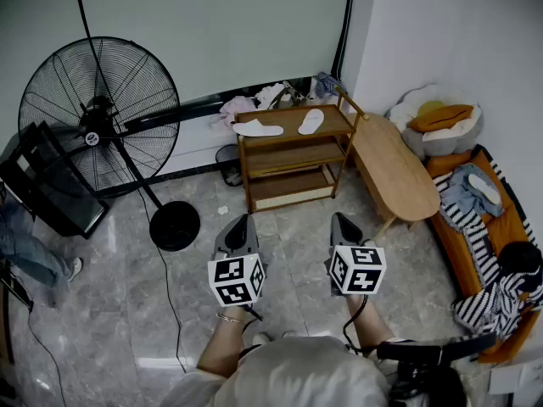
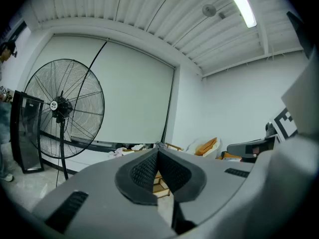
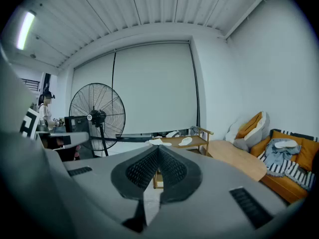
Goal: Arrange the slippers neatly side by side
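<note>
At the far left edge of the head view a person's leg in jeans (image 1: pixel 24 257) stands on the grey tiled floor (image 1: pixel 284 257), beside a black upright unit (image 1: pixel 47 181) and a large pedestal fan (image 1: pixel 97 117) whose round base (image 1: pixel 174 225) rests on the tiles. Next comes the left gripper (image 1: pixel 244 223), held low over the floor with its marker cube toward the person. Its own view shows the 2 jaws brought together at the tips with nothing between them. Ahead of both grippers a wooden rack (image 1: pixel 293 155) with 3 shelves stands near the wall, and both slippers lie on its top shelf. The left slipper (image 1: pixel 257 128) lies crosswise near the rack's left end. The right slipper (image 1: pixel 311 121) lies at an angle toward the right end, so the 2 are apart and not parallel (a heap of clothes (image 1: pixel 254 102) sits behind the rack by the wall). The right gripper (image 1: pixel 341 223) is level with the left one and well short of the rack, and its jaws too are pressed together and empty. Further right an oval wooden table (image 1: pixel 394 168) stands just beside the rack. Beyond it are pale cushions (image 1: pixel 441 121) in the corner and an orange sofa (image 1: pixel 475 261) strewn with striped cloth.
</note>
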The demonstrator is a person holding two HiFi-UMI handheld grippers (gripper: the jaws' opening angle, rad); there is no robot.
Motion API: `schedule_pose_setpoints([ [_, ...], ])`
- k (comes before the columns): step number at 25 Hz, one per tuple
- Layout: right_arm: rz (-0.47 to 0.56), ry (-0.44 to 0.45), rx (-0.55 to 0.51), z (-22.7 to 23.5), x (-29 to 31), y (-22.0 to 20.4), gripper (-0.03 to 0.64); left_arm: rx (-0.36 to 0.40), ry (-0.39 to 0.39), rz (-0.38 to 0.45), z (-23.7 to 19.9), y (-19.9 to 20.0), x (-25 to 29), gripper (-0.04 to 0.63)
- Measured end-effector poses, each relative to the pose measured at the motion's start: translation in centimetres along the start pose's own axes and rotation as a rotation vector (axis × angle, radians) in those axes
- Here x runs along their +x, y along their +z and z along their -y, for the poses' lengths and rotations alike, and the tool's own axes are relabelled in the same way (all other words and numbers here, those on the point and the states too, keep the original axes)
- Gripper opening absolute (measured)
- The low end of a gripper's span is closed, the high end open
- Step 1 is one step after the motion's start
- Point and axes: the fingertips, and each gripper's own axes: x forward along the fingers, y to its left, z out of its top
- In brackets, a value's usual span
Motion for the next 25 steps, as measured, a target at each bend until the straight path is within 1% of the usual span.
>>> schedule_pose_setpoints([
  [7, -0.009, -0.017, 0.003, -0.7, 0.0, -0.5, 0.034, -0.003, -0.012, -0.006, -0.7, -0.4, 0.0, 0.008],
  [15, -0.008, -0.072, 0.039, -2.2, 0.3, -1.2, 0.034, 0.016, -0.044, -0.013, -2.4, -0.6, -0.7, 0.008],
  [21, -0.038, -0.099, 0.063, -3.6, 0.6, -2.9, 0.034, 0.018, -0.085, -0.05, -2.9, -2.6, -0.8, 0.008],
  [25, -0.05, -0.114, 0.069, -3.6, 1.0, -3.4, 0.034, 0.022, -0.11, -0.063, -2.8, -3.3, -0.1, 0.008],
])
